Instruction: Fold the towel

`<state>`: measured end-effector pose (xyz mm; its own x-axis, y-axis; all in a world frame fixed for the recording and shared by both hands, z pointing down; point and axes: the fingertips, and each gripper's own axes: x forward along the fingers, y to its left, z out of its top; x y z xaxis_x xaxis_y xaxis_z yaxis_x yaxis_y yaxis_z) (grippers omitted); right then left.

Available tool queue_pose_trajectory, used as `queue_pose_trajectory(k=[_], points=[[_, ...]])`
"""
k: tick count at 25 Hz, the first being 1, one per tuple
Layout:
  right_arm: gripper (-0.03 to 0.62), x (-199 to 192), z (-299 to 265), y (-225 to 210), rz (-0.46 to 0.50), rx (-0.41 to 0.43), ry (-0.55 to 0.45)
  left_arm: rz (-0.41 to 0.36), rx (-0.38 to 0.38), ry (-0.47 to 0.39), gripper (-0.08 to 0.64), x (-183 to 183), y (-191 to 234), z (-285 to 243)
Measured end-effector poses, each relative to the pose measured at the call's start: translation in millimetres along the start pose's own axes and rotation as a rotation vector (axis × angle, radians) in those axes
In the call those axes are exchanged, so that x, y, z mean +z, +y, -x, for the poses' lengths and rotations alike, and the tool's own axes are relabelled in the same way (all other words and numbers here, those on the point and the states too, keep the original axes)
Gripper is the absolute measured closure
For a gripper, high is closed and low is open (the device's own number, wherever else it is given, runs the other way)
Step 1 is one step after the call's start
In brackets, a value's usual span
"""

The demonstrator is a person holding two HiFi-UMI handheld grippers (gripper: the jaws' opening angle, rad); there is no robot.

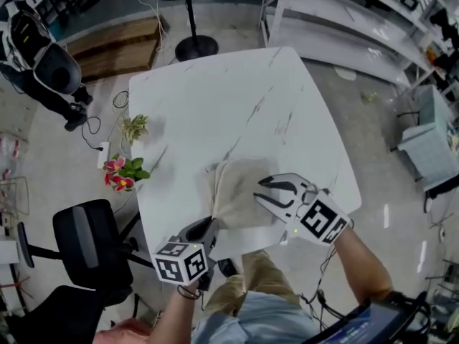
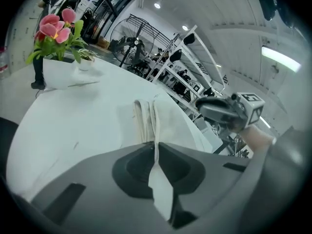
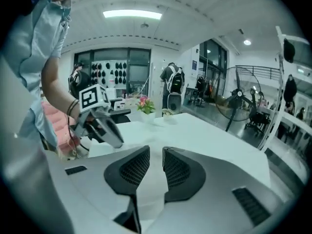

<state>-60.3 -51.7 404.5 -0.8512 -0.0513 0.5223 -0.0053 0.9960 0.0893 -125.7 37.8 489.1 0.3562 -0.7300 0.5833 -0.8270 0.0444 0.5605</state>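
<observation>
A cream towel (image 1: 240,196) lies folded on the white table (image 1: 215,106), near its front edge. My left gripper (image 1: 208,228) is at the towel's near left corner, shut on a thin edge of the cloth. In the left gripper view that edge (image 2: 156,145) runs up between the jaws to the rest of the towel (image 2: 165,121). My right gripper (image 1: 259,189) hovers over the towel's right side; its jaws are apart with nothing between them (image 3: 156,152). Each gripper shows in the other's view: the right gripper (image 2: 214,112) and the left gripper (image 3: 105,128).
Pink flowers (image 1: 122,172) and a small green plant (image 1: 134,126) stand at the table's left edge. A black office chair (image 1: 90,239) is at the near left, a fan stand (image 1: 195,45) beyond the far edge, and shelving (image 1: 344,20) at the far right.
</observation>
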Motion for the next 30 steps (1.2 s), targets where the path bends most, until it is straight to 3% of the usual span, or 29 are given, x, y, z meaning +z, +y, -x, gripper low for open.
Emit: queue_pose_trajectory(k=[2,4,8,11,12,13,15,19,22,26,30], points=[[0.495,9,-18,-29,0.063,0.008,0.03,0.013,0.008,-0.004,0.531,-2,-1,0],[0.492,13,-42,-48,0.099,0.071,0.06,0.028,0.016,-0.007,0.531,-3,-2,1],[0.44,7,-87,-51,0.07,0.324,0.138,0.038,0.032,-0.007,0.531,1,-3,1],[0.391,-17,-105,-40,0.024,0.516,0.256,0.044,0.036,-0.009,0.531,3,-2,-2],[0.395,-24,-108,-38,0.032,0.556,0.286,0.049,0.036,-0.01,0.531,4,-2,-3],[0.458,-27,-110,-36,0.048,0.581,0.295,0.053,0.037,-0.01,0.531,3,-1,-3],[0.502,-19,-111,-36,0.082,0.587,0.235,0.056,0.04,-0.008,0.531,3,0,-3],[0.502,28,-97,-34,0.196,0.534,0.009,0.05,0.037,-0.014,0.531,5,1,-2],[0.511,42,-105,-29,0.231,0.499,-0.057,0.062,0.036,-0.022,0.531,6,5,-2],[0.514,35,-139,-27,0.22,0.517,-0.019,0.096,0.042,-0.029,0.531,6,7,-3],[0.486,4,-175,-28,0.147,0.568,0.141,0.146,0.053,-0.044,0.531,4,12,-4]])
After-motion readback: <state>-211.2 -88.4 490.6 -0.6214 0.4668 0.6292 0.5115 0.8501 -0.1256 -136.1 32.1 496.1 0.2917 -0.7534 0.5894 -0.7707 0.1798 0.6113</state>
